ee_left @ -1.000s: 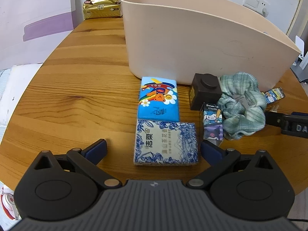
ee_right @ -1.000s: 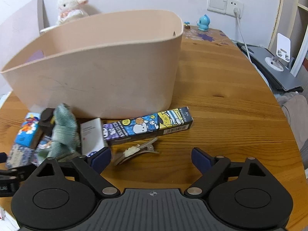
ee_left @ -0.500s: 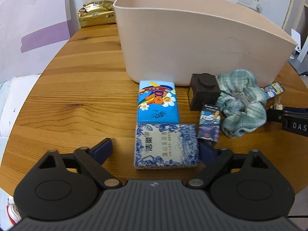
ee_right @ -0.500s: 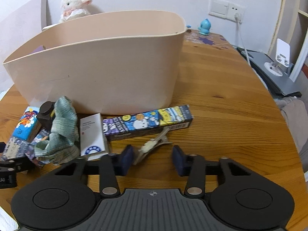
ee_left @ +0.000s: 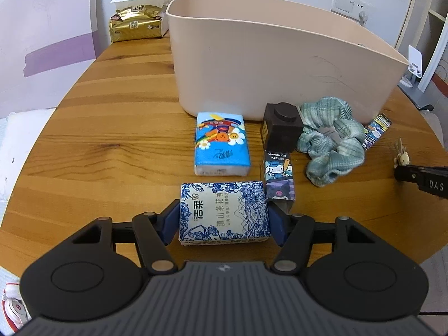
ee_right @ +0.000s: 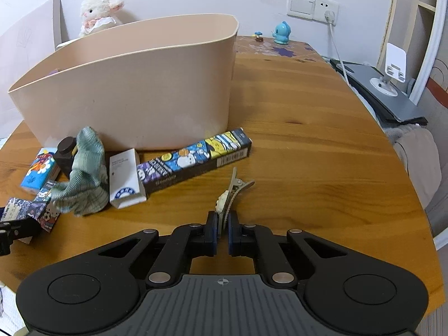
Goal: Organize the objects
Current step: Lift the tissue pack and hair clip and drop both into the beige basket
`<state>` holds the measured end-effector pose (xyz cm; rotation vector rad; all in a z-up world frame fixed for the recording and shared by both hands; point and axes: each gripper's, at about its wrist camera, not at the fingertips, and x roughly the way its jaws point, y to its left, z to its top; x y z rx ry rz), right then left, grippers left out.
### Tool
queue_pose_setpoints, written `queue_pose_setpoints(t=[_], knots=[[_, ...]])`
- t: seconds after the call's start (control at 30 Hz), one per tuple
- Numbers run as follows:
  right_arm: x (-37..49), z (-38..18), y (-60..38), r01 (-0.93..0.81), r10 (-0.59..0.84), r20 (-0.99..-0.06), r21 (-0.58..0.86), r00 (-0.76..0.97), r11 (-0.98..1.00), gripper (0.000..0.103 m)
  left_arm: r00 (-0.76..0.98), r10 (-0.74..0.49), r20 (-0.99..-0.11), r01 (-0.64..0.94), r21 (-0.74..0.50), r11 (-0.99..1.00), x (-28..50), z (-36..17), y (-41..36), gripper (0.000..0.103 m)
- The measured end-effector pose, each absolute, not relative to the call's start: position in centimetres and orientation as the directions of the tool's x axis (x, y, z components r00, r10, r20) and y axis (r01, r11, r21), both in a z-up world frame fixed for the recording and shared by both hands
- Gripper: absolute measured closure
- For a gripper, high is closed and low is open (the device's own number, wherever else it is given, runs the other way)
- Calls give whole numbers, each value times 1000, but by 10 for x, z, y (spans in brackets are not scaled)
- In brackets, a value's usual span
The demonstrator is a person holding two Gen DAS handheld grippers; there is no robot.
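A blue-and-white tissue pack (ee_left: pixel 224 212) lies flat on the wooden table (ee_left: pixel 112 140). My left gripper (ee_left: pixel 224 222) has its jaws closing on it, a blue pad touching each side. My right gripper (ee_right: pixel 221 224) is shut on the near end of a beige hair clip (ee_right: pixel 232 190), which points away over the table. Before the beige bin (ee_left: pixel 280 64) lie a blue cartoon tissue pack (ee_left: pixel 221 145), a dark brown block (ee_left: pixel 281 128), a green scrunchie (ee_left: pixel 330 145) and a small cartoon box (ee_left: pixel 278 176). A long cartoon box (ee_right: pixel 196 159) and a white box (ee_right: pixel 126 179) lie nearer the right gripper.
A gold tissue pack (ee_left: pixel 135 25) and a plush toy (ee_right: pixel 98 11) stand behind the bin. A blue figurine (ee_right: pixel 281 32) sits at the far edge by a wall socket with a cable. A grey laptop with a phone stand (ee_right: pixel 386 92) lies off the table's right side.
The left jaws closed in from wide open until the pads met the tissue pack's sides. The right jaws shut on the hair clip, which swung to point away.
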<state>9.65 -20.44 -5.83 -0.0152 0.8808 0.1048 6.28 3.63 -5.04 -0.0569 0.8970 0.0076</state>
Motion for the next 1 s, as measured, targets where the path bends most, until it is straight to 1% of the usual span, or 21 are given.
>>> queue_pose_setpoints(t=[0.33, 0.4, 0.47, 0.53, 0.63, 0.7, 0.77, 1.0], knots=[[79, -48, -205, -105, 98, -754, 39, 649, 994, 97, 611, -4, -791, -52, -45, 998, 50, -50, 39, 37], [78, -48, -204, -107, 102, -756, 43, 646, 993, 97, 606, -2, -795, -53, -43, 998, 48, -50, 40, 35], [77, -49, -203, -109, 106, -756, 45, 645, 993, 97, 598, -6, -801, -50, -45, 998, 47, -50, 40, 27], [76, -50, -202, -114, 111, -757, 49, 644, 992, 97, 595, -16, -804, -38, -48, 998, 43, -50, 41, 24], [73, -51, -202, -117, 119, -758, 56, 641, 992, 97, 594, -11, -805, -27, -34, 999, 38, -51, 39, 23], [72, -53, -202, -118, 122, -760, 59, 638, 991, 97, 599, -5, -800, -22, -23, 999, 36, -51, 39, 25], [70, -53, -202, -119, 123, -760, 61, 638, 991, 97, 608, 2, -794, -13, -8, 1000, 35, -50, 39, 38], [64, -43, -203, -123, 126, -743, 59, 657, 991, 97, 617, -34, -786, 37, -14, 999, 25, -45, 37, 38]])
